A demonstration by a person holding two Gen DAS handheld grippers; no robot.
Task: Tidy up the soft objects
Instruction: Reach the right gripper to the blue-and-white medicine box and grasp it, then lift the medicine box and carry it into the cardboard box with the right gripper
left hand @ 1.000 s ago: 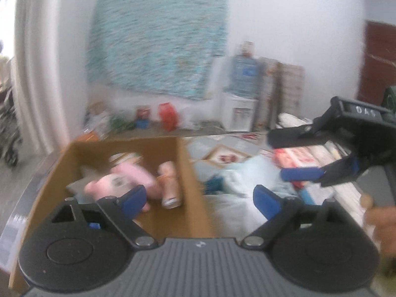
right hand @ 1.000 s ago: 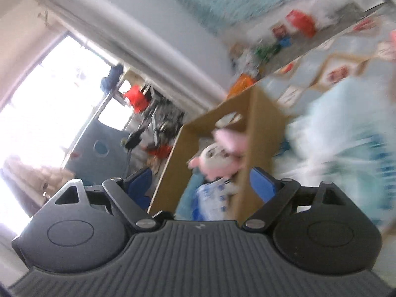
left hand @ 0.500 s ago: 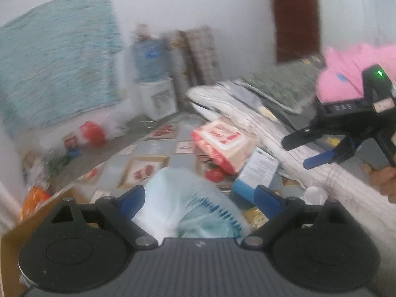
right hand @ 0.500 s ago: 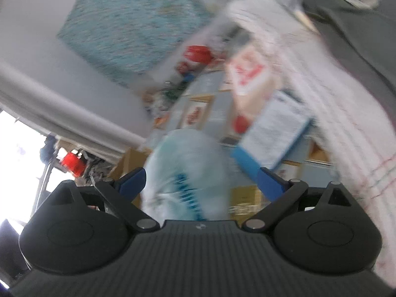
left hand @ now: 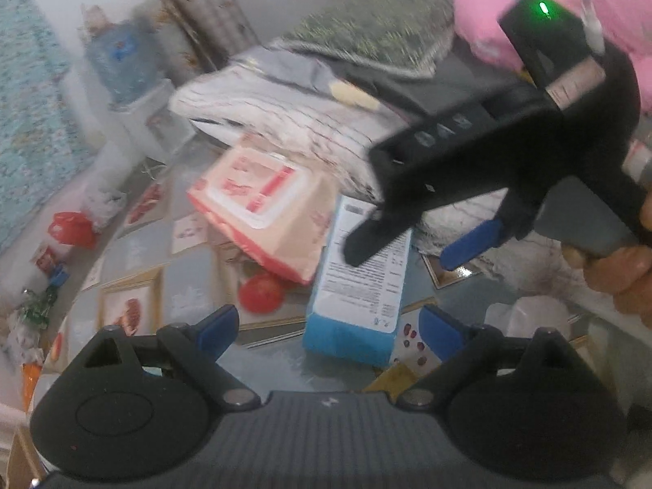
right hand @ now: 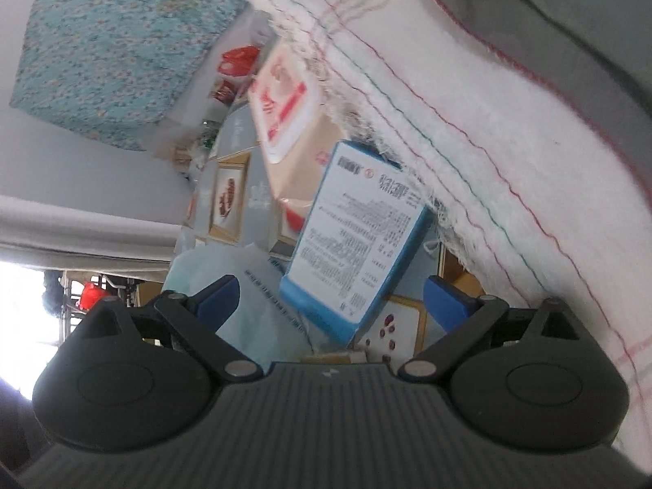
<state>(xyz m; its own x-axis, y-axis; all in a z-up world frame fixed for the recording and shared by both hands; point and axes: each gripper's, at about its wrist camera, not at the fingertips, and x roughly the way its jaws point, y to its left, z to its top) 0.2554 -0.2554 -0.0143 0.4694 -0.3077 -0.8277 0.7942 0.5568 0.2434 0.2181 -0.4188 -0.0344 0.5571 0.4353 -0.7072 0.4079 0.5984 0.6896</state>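
A red ball (left hand: 261, 293) lies on the tiled floor (left hand: 191, 285) beside a water jug (left hand: 120, 57)

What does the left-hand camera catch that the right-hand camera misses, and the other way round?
Only the left wrist view shows the right gripper from outside, jaws wide apart and empty, a hand gripping its handle, the pink plush toy, a red ball and a water jug.

Only the right wrist view shows a pale blue bag near its jaws and a bright window.

Both show the blue and white box, the pink wipes pack, the white blanket and the teal patterned cloth on the wall.
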